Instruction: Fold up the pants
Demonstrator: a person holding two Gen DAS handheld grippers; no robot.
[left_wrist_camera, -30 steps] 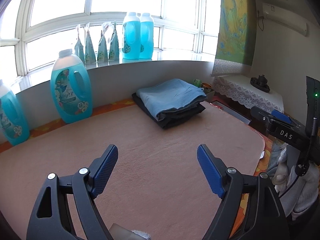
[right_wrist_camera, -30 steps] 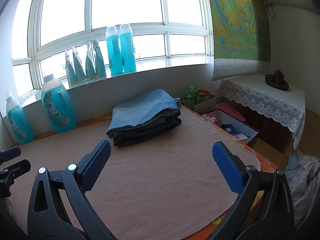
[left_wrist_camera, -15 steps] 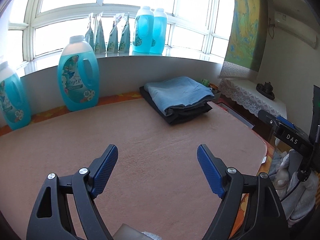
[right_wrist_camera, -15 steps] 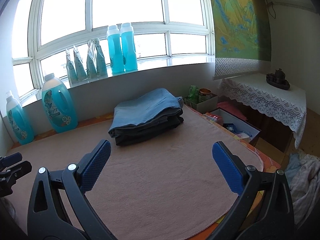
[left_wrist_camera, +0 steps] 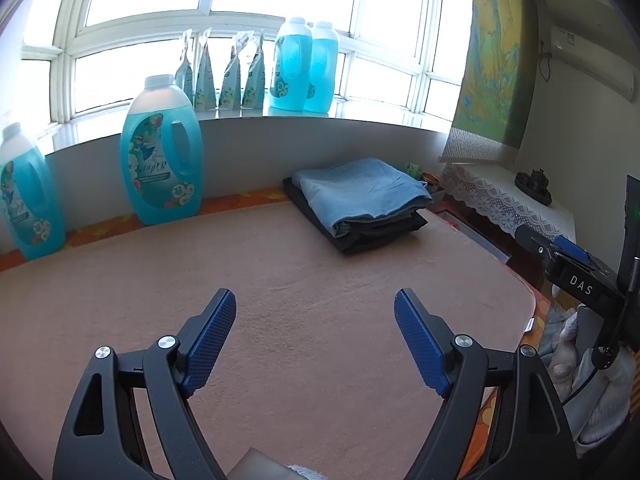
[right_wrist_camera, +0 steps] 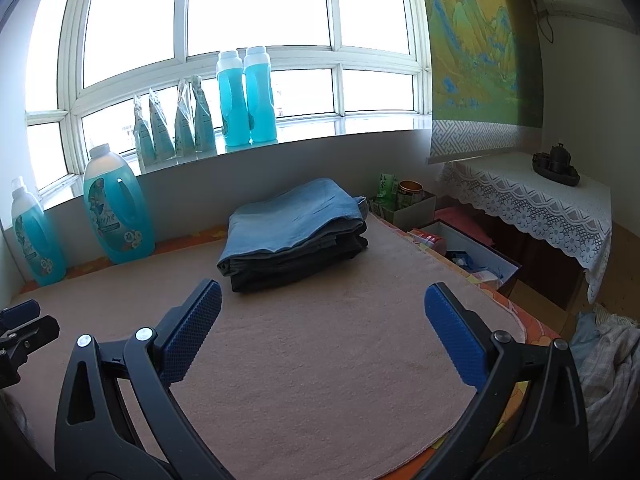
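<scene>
While the left gripper (left_wrist_camera: 315, 320) has swung slightly leftward, both it and the right gripper (right_wrist_camera: 322, 314) stay wide and empty; folded pants (right_wrist_camera: 294, 234) sit stacked on the far mat (right_wrist_camera: 320, 360), suggesting folding is done

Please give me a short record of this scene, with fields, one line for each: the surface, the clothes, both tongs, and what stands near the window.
surface: pinkish-beige fleece blanket spread flat
clothes: light blue folded pants on top of dark grey folded pants, one stack at the far side of the blanket
left tongs: open, holding nothing, above bare blanket
right tongs: open, holding nothing, apart from the stack
beside blanket: two large turquoise detergent bottles
windowsill: two blue bottles and four refill pouches
task state: no unfolded pants on the blanket
</scene>
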